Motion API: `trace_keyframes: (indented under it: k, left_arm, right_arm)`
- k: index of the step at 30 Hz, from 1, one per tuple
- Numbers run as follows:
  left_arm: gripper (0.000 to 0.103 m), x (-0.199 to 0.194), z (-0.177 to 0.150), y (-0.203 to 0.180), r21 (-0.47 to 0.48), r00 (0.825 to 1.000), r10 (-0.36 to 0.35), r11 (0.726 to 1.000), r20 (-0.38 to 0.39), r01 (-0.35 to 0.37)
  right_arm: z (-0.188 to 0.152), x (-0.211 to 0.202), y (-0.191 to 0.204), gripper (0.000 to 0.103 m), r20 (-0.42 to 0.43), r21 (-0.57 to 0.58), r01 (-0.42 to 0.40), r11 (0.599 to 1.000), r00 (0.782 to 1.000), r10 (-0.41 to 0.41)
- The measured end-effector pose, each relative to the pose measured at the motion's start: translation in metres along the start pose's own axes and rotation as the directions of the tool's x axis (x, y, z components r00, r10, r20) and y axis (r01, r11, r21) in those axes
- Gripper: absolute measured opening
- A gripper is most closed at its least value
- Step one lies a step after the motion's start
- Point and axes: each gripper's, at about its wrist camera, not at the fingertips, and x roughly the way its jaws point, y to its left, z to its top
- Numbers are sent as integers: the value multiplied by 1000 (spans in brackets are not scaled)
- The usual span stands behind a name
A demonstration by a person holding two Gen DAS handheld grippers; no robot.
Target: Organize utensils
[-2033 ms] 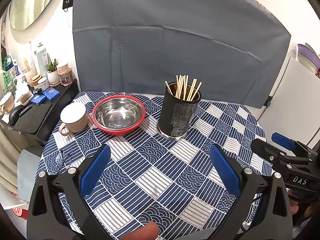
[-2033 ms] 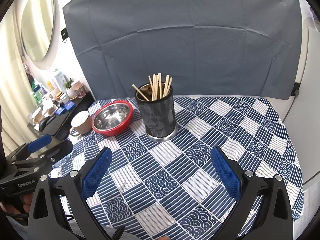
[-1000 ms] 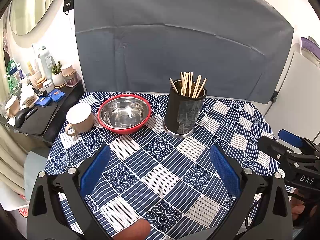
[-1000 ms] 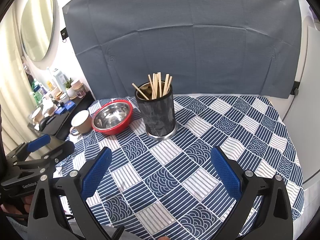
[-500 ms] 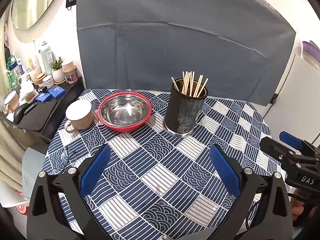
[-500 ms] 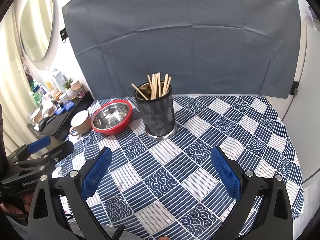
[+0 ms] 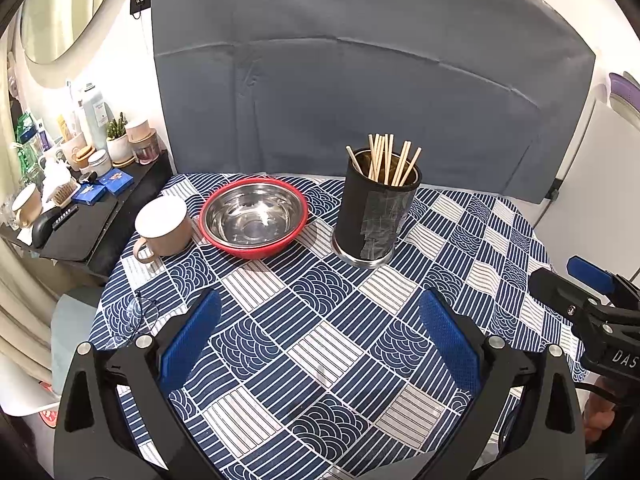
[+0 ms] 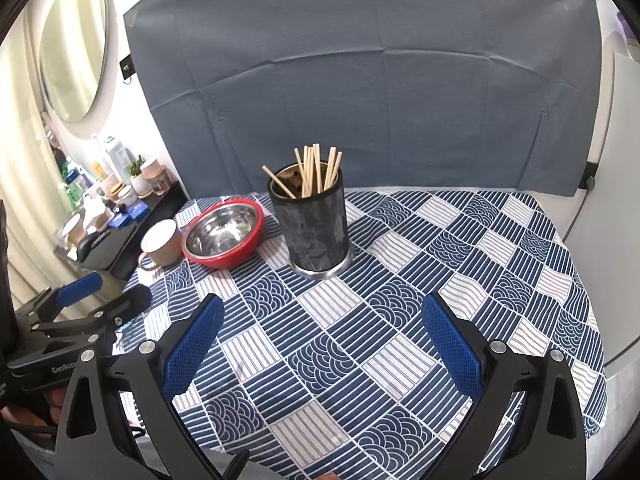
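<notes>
On the table (image 7: pixel 460 240), the holder (image 7: pixel 374 220) with chopsticks (image 7: pixel 386 158) standing in it stood right of the bowl (image 7: pixel 254 216), the mug (image 7: pixel 162 226) just left of the bowl, a side shelf (image 7: pixel 80 224) beyond.

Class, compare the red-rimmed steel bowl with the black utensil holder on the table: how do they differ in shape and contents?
The bowl is wide, shallow and bare steel inside a red rim; the utensil holder is tall, narrow and black. The bowl is empty; the holder has wooden chopsticks standing in it. Both stand upright, mouth up, on the patterned tablecloth.
</notes>
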Motion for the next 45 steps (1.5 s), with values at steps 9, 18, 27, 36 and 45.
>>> trace_keyframes:
  k: [9, 18, 27, 36, 45]
  left_arm:
    - [97, 2, -2, -2, 12, 1000, -1, 1000, -11, 1]
    - [97, 3, -2, -2, 18, 1000, 1, 1000, -12, -1]
    - [97, 2, -1, 1, -2, 1000, 25, 1000, -9, -25]
    - [97, 6, -3, 2, -8, 999, 17, 1000, -40, -17]
    - [97, 11, -3, 2, 0, 997, 22, 1000, -69, -22]
  right_arm:
    - [-1, 1, 0, 95, -2, 0, 2, 1000, 1000, -2]
    - [-2, 3, 0, 95, -6, 2, 0, 1000, 1000, 0]
    - [-4, 5, 0, 95, -13, 3, 0, 1000, 1000, 0]
    - [-6, 7, -1, 95, -31, 7, 2, 1000, 1000, -2]
    - [-7, 11, -3, 95, -56, 15, 10, 1000, 998, -9]
